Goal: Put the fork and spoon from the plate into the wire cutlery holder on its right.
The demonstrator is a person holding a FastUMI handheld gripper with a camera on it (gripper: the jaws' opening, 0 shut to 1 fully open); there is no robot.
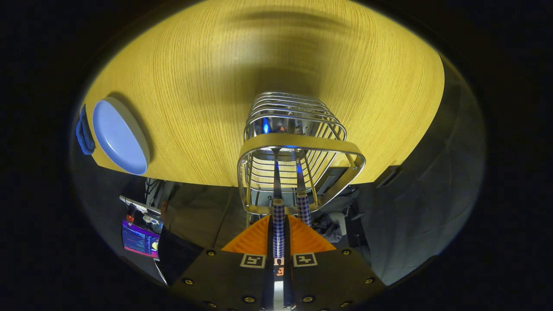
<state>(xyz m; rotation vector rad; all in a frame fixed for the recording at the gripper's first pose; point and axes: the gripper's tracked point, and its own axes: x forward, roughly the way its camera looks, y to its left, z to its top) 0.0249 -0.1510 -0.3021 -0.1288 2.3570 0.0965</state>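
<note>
I look straight down into the wire cutlery holder, which stands on the wooden table just ahead of my fingers. My gripper is shut on a checked utensil handle whose metal stem runs down inside the holder. A second checked handle stands in the holder right beside it, apart from my fingers. Both utensil heads sit deep among the wires, so I cannot tell fork from spoon. The blue plate lies far to the left with nothing on it.
A blue object lies at the plate's far side. The table's edge runs just under the holder. Below it are dark cloth, cables and a lit screen.
</note>
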